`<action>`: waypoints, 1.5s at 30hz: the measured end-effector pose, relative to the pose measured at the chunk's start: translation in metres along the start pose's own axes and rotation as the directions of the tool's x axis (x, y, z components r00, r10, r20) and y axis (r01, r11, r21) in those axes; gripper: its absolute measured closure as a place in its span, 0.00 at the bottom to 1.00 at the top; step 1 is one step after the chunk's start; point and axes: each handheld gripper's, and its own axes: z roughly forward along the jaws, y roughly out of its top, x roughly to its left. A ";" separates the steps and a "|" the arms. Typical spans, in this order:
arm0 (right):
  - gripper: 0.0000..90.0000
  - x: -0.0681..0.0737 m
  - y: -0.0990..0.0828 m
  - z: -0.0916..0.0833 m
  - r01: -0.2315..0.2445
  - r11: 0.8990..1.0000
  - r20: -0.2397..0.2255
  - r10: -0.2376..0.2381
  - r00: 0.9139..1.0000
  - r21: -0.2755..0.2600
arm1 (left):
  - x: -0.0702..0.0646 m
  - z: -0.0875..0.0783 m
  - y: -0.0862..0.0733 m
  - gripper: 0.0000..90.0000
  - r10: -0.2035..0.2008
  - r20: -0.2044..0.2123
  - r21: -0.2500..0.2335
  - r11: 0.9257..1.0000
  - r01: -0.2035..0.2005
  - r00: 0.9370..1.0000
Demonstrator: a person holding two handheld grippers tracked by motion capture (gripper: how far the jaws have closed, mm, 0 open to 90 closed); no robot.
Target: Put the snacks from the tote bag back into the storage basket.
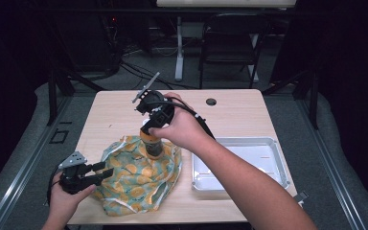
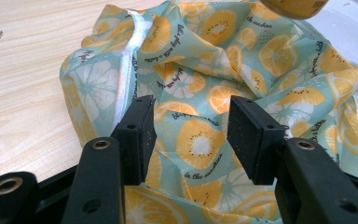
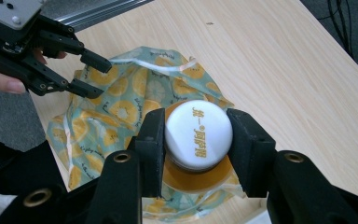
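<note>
bottle gripped by its cap, bag under my other jaws

bottle (image 3: 198,140) sits clamped in my right gripper (image 3: 198,135): both black pads press on opposite sides of its white cap, which bears yellow printed characters. my jaws stand about as far apart as the cap is wide, roughly half spread, and they point down at the table (image 1: 239,115). below the cap the amber shoulder of the bottle shows, ringed by the cloth of the bag. from the high view, the bottle (image 1: 152,143) stands upright with its lower part down in the opening of the fruit-print bag (image 1: 139,177), and my right gripper (image 1: 148,125) comes onto it from above, my right hand (image 1: 182,127) wrapped round the body, cable trailing back along the forearm.

my left gripper (image 2: 191,135) is low at the near-left edge of the bag. its jaws are parted with a clear gap, and i see teal cloth with an orange slice printed on it (image 2: 200,140) lying between and beneath the pads. the pads don't pinch it; whether the tips brush the fabric i cannot tell. in the high view my left gripper (image 1: 104,172) lies nearly level, tips over the left side of the bag, held in my left hand (image 1: 67,199).

the bag lies crumpled on the near half of the wooden table. a white tray (image 1: 278,163) rests to the right of it, close by and apart from the bag, partly under my right forearm.
</note>
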 end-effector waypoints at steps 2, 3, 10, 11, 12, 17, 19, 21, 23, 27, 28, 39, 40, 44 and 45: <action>0.65 -0.002 -0.004 -0.003 -0.008 1.000 0.001 0.008 1.000 -0.004 | 0.000 0.000 0.000 0.57 0.003 0.000 0.001 1.000 -0.003 1.000; 0.65 -0.003 -0.005 -0.005 -0.008 1.000 0.002 0.008 1.000 0.000 | 0.000 0.000 0.000 0.57 0.001 0.000 0.002 1.000 -0.001 1.000; 0.65 -0.012 -0.020 -0.017 -0.024 1.000 0.019 0.024 1.000 0.000 | 0.000 0.001 0.000 0.57 0.001 -0.001 0.004 1.000 -0.001 1.000; 0.65 -0.014 -0.023 -0.018 -0.027 1.000 0.021 0.027 0.999 0.002 | 0.000 0.001 0.000 0.57 0.003 -0.003 0.005 1.000 -0.003 1.000; 0.65 -0.016 -0.025 -0.019 -0.032 0.999 0.025 0.032 0.999 0.001 | 0.000 0.001 0.000 0.57 0.003 -0.003 0.005 1.000 -0.003 1.000; 0.65 -0.024 -0.038 -0.023 -0.055 0.998 0.041 0.055 0.998 0.004 | 0.000 0.000 0.000 0.57 0.000 -0.002 0.001 1.000 0.000 1.000; 0.65 -0.028 -0.043 -0.025 -0.065 0.998 0.048 0.065 0.997 0.009 | 0.000 0.001 0.000 0.57 0.002 -0.004 0.004 1.000 -0.002 1.000; 0.65 -0.031 -0.048 -0.025 -0.071 0.997 0.053 0.070 0.996 0.012 | -0.001 0.001 0.000 0.57 0.002 -0.004 0.006 1.000 -0.002 1.000; 0.65 -0.034 -0.052 -0.027 -0.079 0.997 0.062 0.078 0.995 0.020 | -0.001 0.001 0.000 0.57 0.002 -0.004 0.007 1.000 -0.002 1.000; 0.65 -0.040 -0.061 -0.029 -0.100 0.995 0.069 0.099 0.993 0.011 | -0.001 0.001 0.000 0.57 -0.003 -0.002 0.005 1.000 0.003 1.000; 0.65 -0.041 -0.062 -0.030 -0.101 0.995 0.075 0.099 0.992 0.018 | -0.001 0.001 0.000 0.57 0.000 -0.003 0.006 1.000 0.000 1.000; 0.65 -0.052 -0.076 -0.035 -0.128 0.992 0.101 0.125 0.987 0.022 | -0.001 0.002 -0.001 0.57 -0.002 -0.004 0.005 1.000 0.002 1.000; 0.65 -0.053 -0.077 -0.035 -0.130 0.991 0.101 0.128 0.987 0.021 | -0.001 0.002 -0.001 0.57 -0.002 -0.004 0.006 1.000 0.002 1.000; 0.65 -0.055 -0.081 -0.036 -0.137 0.990 0.101 0.135 0.986 0.018 | -0.001 0.002 -0.001 0.57 -0.003 -0.004 0.008 1.000 0.003 1.000; 0.65 -0.055 -0.081 -0.036 -0.139 0.990 0.100 0.137 0.986 0.017 | -0.001 0.002 -0.001 0.57 -0.003 -0.004 0.008 1.000 0.003 1.000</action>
